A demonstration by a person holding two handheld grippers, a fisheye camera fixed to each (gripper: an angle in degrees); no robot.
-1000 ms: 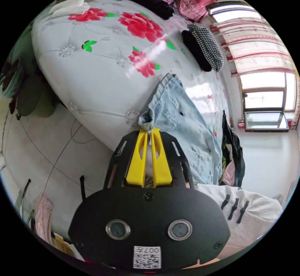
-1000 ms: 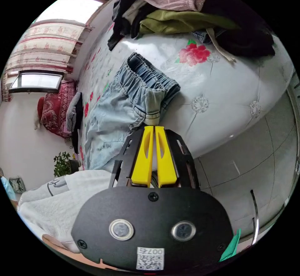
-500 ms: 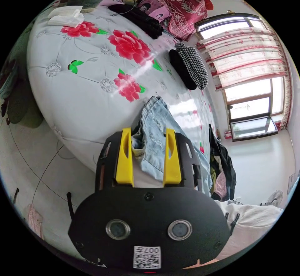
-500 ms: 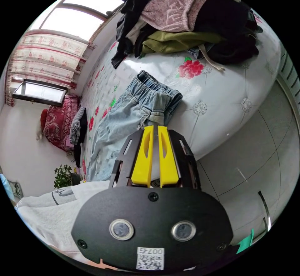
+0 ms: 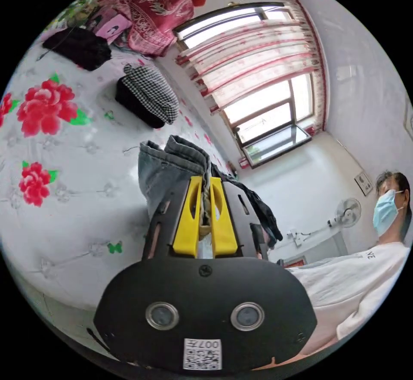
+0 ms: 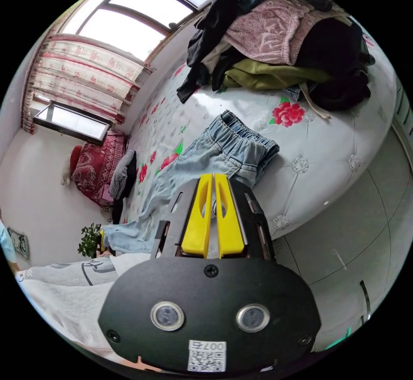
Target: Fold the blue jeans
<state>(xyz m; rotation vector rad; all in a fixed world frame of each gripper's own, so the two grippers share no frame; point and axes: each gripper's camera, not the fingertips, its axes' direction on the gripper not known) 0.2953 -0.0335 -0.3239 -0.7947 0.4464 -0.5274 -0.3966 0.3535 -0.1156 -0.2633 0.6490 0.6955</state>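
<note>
Now the left tongs are clamped on a bunch of denim, a fold of the blue jeans pinched between the yellow jaws; half a second ago those jaws stood wide apart around the hem, and a second ago they were closed on it. The gathered cloth rises in a hump above the tongs in the left gripper view, over the floral bed. In the right gripper view the right tongs have their jaws drawn together to a thin slit, as in both earlier frames, at the near edge of the jeans; whether any cloth is caught between them I cannot tell. There the jeans lie stretched across the bed, the elastic waist toward the pile of clothes and the leg end lifted off at the far side, where earlier it lay flat. A checked garment and a red cushion sit further up the bed, and a person in a white top stands beside it.
</note>
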